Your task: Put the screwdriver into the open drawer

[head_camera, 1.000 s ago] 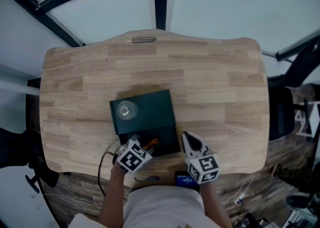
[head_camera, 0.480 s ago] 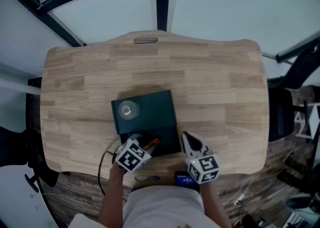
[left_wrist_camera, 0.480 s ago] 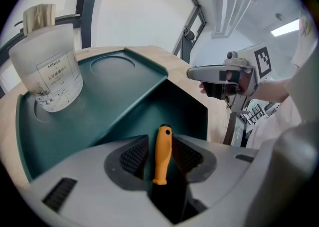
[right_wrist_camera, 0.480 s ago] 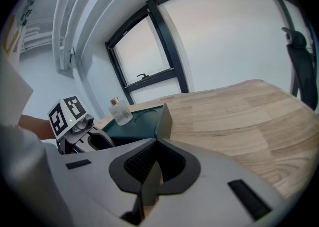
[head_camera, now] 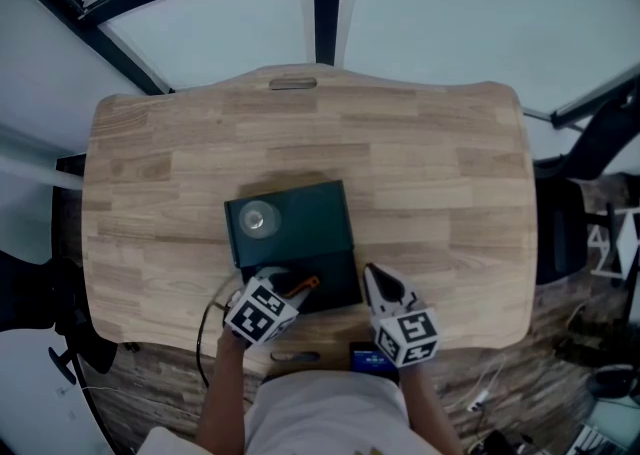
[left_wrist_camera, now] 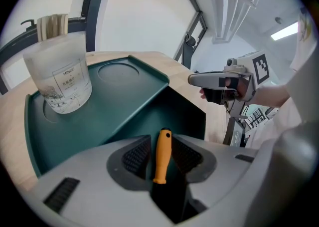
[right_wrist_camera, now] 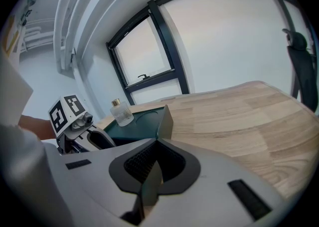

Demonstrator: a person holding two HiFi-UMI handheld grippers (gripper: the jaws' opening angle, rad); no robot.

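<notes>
The screwdriver point(head_camera: 304, 285) with its orange handle point(left_wrist_camera: 162, 155) lies in the open drawer point(head_camera: 338, 281) of a dark green box point(head_camera: 310, 213) on the wooden table. My left gripper point(head_camera: 275, 283) hangs just over the drawer's front. Its jaws have just been opening and stand open point(left_wrist_camera: 162, 147), with the handle below and between the pads, a gap on each side. My right gripper point(head_camera: 372, 279) rests to the right of the drawer, near the table's front edge. Its jaws point(right_wrist_camera: 155, 165) are shut with nothing held.
A small glass bottle point(head_camera: 254, 220) stands in a round recess on the box's top point(left_wrist_camera: 59, 84). The light wooden table point(head_camera: 440, 163) stretches beyond and to the right. A dark cable point(head_camera: 204, 333) loops off the front edge. A chair point(head_camera: 560, 228) stands at the right.
</notes>
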